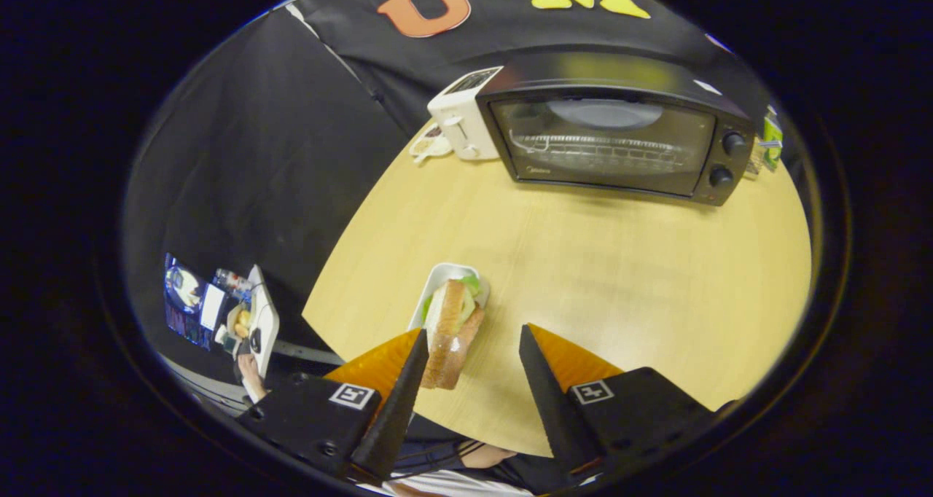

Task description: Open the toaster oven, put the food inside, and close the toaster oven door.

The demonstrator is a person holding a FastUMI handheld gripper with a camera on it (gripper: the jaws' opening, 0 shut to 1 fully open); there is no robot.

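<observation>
So the sandwich (452, 333) sits on a little white tray (446, 272) low in the frame, just by the left finger of the tool (472, 340), which hangs released. Toaster oven (616, 143), door shut, sits upper right on the worktop (619, 278), white toaster (463, 114) beside it.

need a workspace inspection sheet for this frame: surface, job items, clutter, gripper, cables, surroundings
Surface: light wooden table, bare in the middle.
Job's things: toaster oven at the far side, door closed; sandwich on a white tray near the front edge.
Clutter: white toaster left of the oven; green packet to its right.
Gripper: gripper open, holding nothing; sandwich beside the left finger.
Cables: nothing seen.
Surroundings: black cloth wall; a hand holding a white device below the table's left.
</observation>
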